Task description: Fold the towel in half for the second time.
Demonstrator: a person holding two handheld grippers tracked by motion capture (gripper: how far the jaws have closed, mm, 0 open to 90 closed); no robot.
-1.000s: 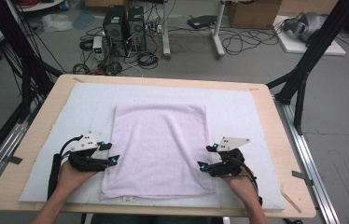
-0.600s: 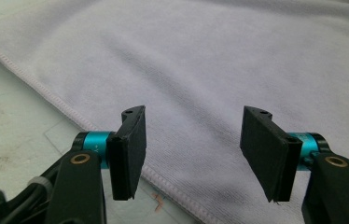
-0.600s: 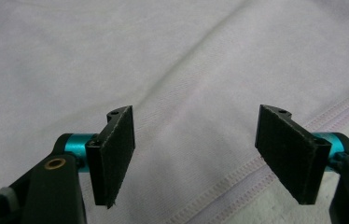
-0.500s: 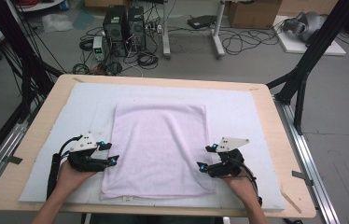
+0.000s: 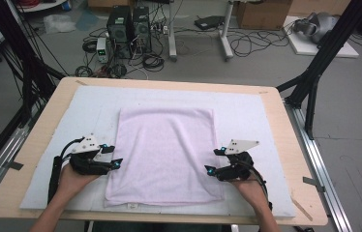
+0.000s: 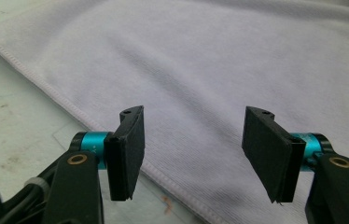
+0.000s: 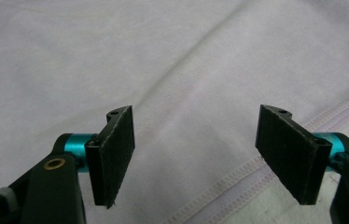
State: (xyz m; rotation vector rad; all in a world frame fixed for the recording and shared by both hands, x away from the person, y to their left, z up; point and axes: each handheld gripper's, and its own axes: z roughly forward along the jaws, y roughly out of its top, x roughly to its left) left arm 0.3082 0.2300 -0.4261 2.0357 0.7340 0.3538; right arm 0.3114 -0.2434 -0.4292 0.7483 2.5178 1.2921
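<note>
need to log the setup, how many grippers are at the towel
2: the left gripper sits at the towel's left edge, the right gripper at its right edge, both with jaws open.

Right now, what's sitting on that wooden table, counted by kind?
Pale pink towel: 1
White mat under it: 1
Hand-held grippers, left gripper and right gripper, both open: 2
Total: 4

Desk (image 5: 38, 188): light wooden top, carried a pale mat (image 5: 72, 116) over most of its surface.
Floor beyond desk: two black computer towers (image 5: 129, 24) stood together, tangled cables (image 5: 261, 43) spread beside them.
Far right: cardboard box (image 5: 261, 12) and a white board (image 5: 322, 46).
</note>
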